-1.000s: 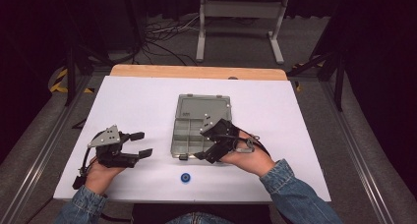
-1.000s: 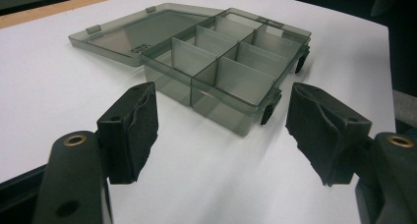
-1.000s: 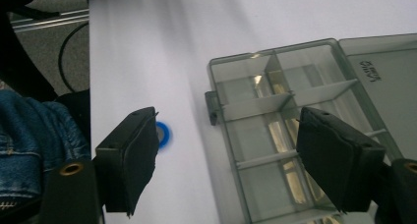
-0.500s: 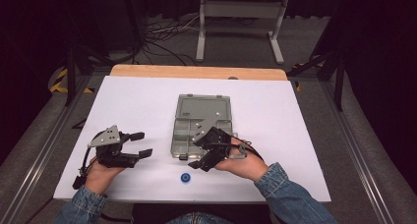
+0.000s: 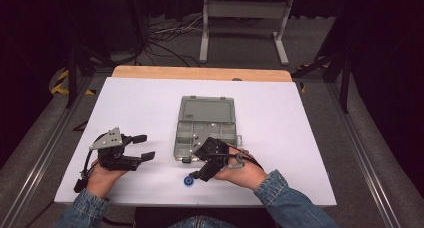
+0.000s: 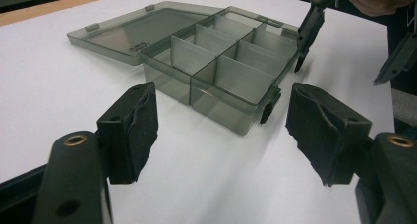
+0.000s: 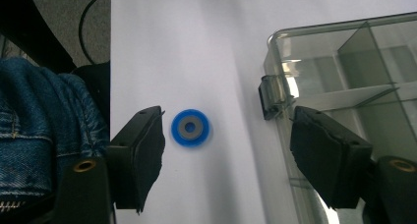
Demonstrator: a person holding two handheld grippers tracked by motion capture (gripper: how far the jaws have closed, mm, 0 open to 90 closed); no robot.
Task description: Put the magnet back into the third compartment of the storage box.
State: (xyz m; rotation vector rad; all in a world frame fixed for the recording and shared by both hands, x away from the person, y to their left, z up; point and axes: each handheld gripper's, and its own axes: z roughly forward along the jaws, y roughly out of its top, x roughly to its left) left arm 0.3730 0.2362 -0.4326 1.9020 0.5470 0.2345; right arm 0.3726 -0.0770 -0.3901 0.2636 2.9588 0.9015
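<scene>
A small blue disc (image 5: 189, 181) with a grey centre lies on the white table near its front edge, just in front of an open grey see-through compartment box (image 5: 205, 128). My right gripper (image 5: 198, 170) hovers over the disc, pointing down and left. In the right gripper view the disc (image 7: 192, 127) sits between the jaws of my right gripper (image 7: 228, 123), close to the left pad and untouched. These jaws have just been closing a little. The box latch (image 7: 269, 96) is near the right pad. My left gripper (image 5: 142, 147) rests open at the left, aimed at the box (image 6: 216, 62).
The box lid (image 5: 206, 109) lies flat behind the compartments. The white tabletop (image 5: 140, 103) ends in a wooden strip (image 5: 200, 73) at the far side. A metal stand (image 5: 245, 18) and cables lie on the floor beyond. Denim sleeves (image 5: 280, 198) come in from below.
My right gripper has come down and towards the front edge, from over the box's front compartments to above the blue disc. The left gripper has kept still.
</scene>
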